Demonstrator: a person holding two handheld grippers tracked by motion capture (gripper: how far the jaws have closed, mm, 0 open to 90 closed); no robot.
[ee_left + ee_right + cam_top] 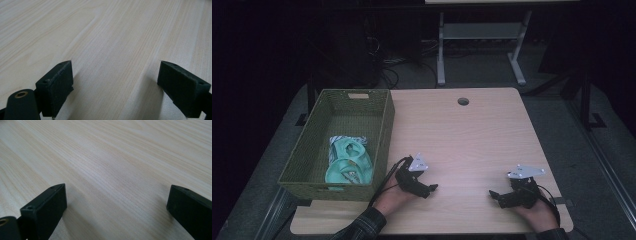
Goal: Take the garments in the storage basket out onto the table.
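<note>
Two grippers rest low on the worktop (462, 135), left gripper (432, 189) and right gripper (493, 196) well apart; both fingers spread wide, holding nothing; teal cloth (348, 161) lies in the green basket (384, 131) beside the left gripper.

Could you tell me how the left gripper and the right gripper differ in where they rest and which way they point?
The left gripper rests beside the green woven basket and points right; the right gripper rests near the right edge of the light wooden table and points left. The left sits slightly farther up the table. Both are open, holding nothing, above bare wood.
</note>
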